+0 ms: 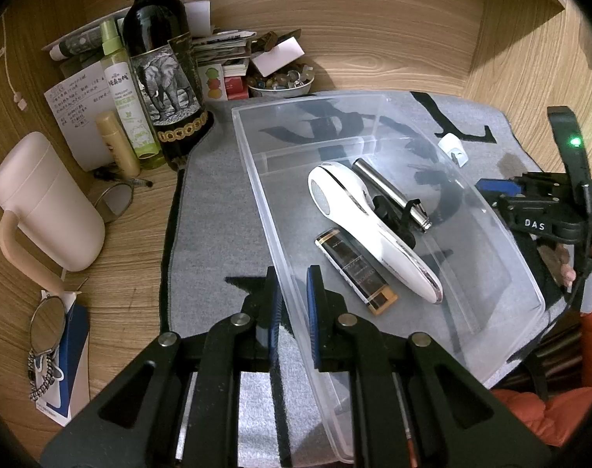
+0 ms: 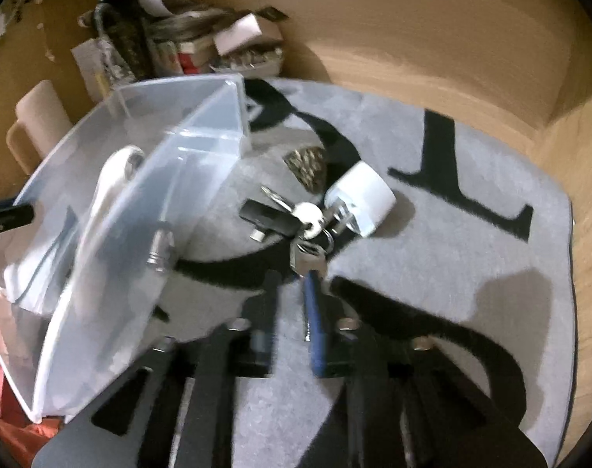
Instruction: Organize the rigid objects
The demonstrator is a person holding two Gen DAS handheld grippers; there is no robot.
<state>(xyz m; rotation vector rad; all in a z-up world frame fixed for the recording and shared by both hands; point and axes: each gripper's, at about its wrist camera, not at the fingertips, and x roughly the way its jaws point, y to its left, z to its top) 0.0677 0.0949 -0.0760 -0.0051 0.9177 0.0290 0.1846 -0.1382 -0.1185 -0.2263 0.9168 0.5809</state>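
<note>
Left wrist view, biggest first: wooden tabletop [image 1: 132, 241] with a grey mat [image 1: 218, 210] on it, and a clear plastic bin [image 1: 257, 179] sitting on the mat. Left gripper [image 1: 294, 292] is clenched on the bin's near wall, one pad inside and one outside, steadying it.

Already in the bin: white handheld device [image 1: 358, 218], dark rectangular case with gold ends [image 1: 354, 269], metal cylinder [image 1: 389, 191]. Those three look done.

Left on the mat, per right wrist view: white charger plug [image 2: 364, 195], key bunch with a black fob [image 2: 292, 214], and a small patterned piece [image 2: 307, 167] behind them, too blurred to identify. All lie just beside the bin, outside its right wall.

Right gripper [image 2: 292, 284] sits right at the keys. Jaws are narrowly apart with the lowest key at the fingertips; frame is motion-blurred, so I can't tell if the pads actually bite on it.

Judgement: roughly half done. Keys look like the current pick, then charger and the patterned piece.

Clutter at the back (wine bottle [image 1: 159, 58], pink mug [image 1: 46, 202]) seems out of scope.
</note>
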